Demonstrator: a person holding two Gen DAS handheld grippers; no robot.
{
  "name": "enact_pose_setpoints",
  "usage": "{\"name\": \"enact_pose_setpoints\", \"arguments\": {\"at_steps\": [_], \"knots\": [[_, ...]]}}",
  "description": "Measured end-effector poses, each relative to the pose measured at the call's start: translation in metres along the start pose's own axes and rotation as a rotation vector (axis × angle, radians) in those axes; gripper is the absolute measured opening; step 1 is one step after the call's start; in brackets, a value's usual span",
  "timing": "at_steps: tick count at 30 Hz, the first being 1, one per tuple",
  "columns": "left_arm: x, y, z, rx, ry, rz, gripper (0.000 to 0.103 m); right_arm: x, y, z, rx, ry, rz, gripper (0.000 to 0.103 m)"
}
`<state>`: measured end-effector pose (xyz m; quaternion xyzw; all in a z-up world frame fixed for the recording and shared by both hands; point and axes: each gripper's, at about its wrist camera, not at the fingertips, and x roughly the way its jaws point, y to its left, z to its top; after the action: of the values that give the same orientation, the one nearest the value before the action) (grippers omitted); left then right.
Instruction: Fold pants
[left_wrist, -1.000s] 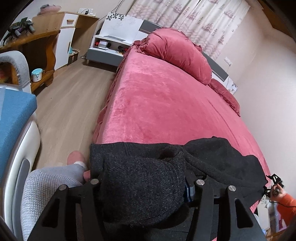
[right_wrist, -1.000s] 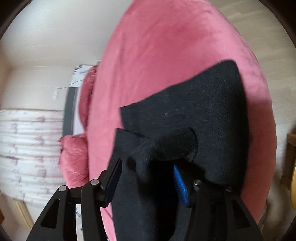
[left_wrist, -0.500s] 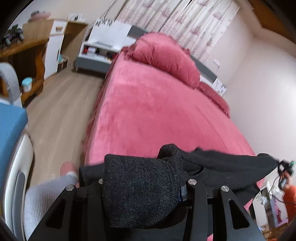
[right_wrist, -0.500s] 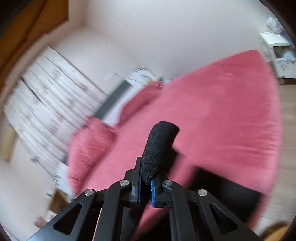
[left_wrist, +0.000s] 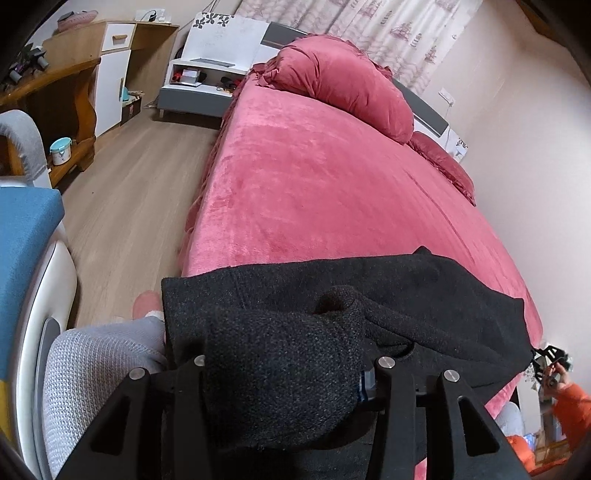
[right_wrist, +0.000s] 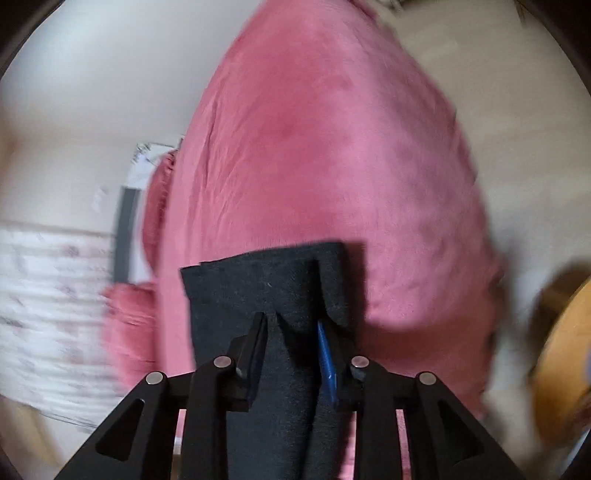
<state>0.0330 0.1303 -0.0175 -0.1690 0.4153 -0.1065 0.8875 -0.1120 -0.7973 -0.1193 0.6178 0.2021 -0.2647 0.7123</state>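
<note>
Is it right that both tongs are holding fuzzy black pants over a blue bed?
Not quite. The bed is covered in pink-red plush, not blue, as the left wrist view shows. The rest holds: the fuzzy black knitted pants sit between the left tongs and the right tongs.

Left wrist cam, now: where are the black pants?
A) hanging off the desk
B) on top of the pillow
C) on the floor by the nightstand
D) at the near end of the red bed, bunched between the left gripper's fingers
D: the black pants lie across the near end of the red bed, a thick fold bunched inside the left gripper.
</note>
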Motion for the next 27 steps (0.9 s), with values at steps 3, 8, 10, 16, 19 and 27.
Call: {"name": "enact_pose_setpoints", "arguments": {"at_steps": [3,8,10,16,19,27], "knots": [[-0.002,0.002,-0.003,0.001,-0.01,-0.007,0.047,-0.015,0.027,-0.015,-0.129,-0.067,-0.122,0.03],[-0.004,0.006,-0.007,-0.022,-0.035,-0.027,0.049,-0.023,0.045,-0.079,-0.171,0.025,0.017,0.03],[-0.006,0.005,-0.007,-0.023,-0.041,-0.033,0.049,-0.014,0.058,-0.122,-0.222,0.123,0.068,0.03],[-0.014,0.003,-0.01,0.0,-0.062,-0.05,0.049,0.014,0.106,-0.307,-0.481,0.512,0.231,0.03],[-0.018,0.003,-0.013,0.013,-0.066,-0.058,0.05,0.021,0.133,-0.4,-0.671,0.65,0.249,0.03],[-0.036,0.009,-0.019,-0.002,-0.065,-0.138,0.051,0.002,0.171,-0.584,-0.99,1.008,0.4,0.033]]}}
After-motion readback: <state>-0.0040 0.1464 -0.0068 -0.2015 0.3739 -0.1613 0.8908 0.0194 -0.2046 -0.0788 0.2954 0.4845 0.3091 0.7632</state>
